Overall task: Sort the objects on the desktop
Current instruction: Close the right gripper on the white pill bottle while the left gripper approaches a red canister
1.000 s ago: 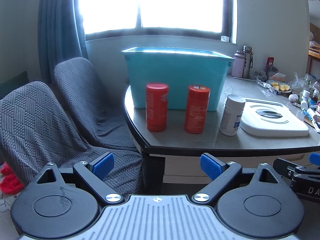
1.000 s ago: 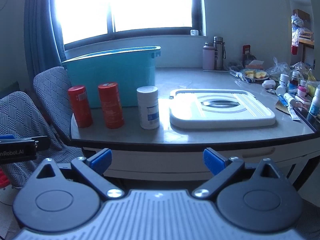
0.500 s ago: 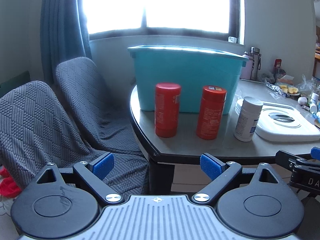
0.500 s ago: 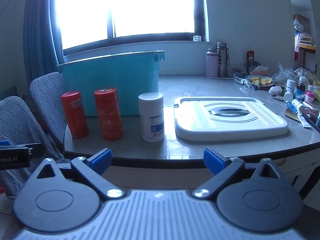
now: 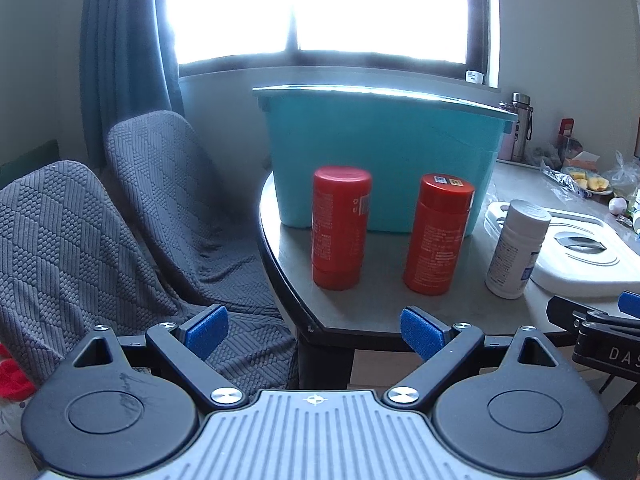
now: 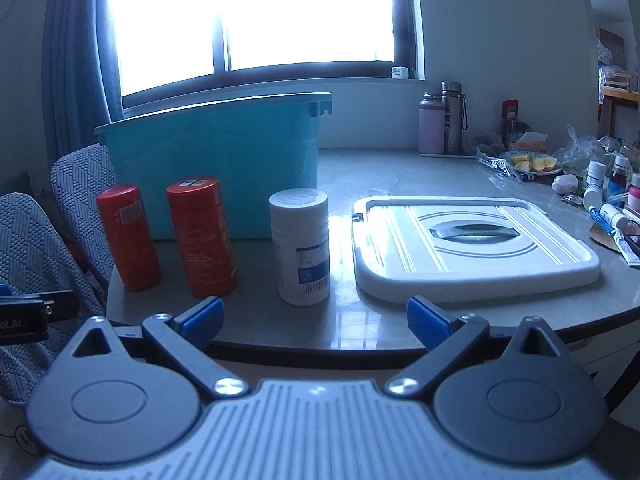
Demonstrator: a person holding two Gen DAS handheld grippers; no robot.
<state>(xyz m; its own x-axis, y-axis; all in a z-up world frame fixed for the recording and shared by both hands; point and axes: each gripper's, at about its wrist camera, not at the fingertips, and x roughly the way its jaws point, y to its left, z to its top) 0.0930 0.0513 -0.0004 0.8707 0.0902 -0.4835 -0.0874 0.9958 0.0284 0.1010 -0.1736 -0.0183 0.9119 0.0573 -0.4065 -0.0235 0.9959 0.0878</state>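
Observation:
Two red canisters stand upright on the grey table (image 5: pixel 372 316), a left one (image 5: pixel 340 228) (image 6: pixel 128 236) and a right one (image 5: pixel 438 234) (image 6: pixel 200 236). A white bottle (image 5: pixel 516 250) (image 6: pixel 302 250) stands to their right. A teal bin (image 5: pixel 380 160) (image 6: pixel 216 160) stands behind them, and its white lid (image 5: pixel 580 252) (image 6: pixel 472 244) lies flat to the right. My left gripper (image 5: pixel 314 334) is open and empty at the table's near edge, facing the red canisters. My right gripper (image 6: pixel 314 322) is open and empty, facing the white bottle.
Two grey covered chairs (image 5: pixel 120 232) stand left of the table. Flasks (image 6: pixel 442 122), a plate of fruit (image 6: pixel 530 164) and several small bottles and tubes (image 6: pixel 608 196) crowd the table's far right. A curtain (image 5: pixel 120 40) hangs by the bright window.
Both grippers have moved closer to the table and risen; the canisters and the bottle look larger. Both stay open and empty. Nothing on the table has moved.

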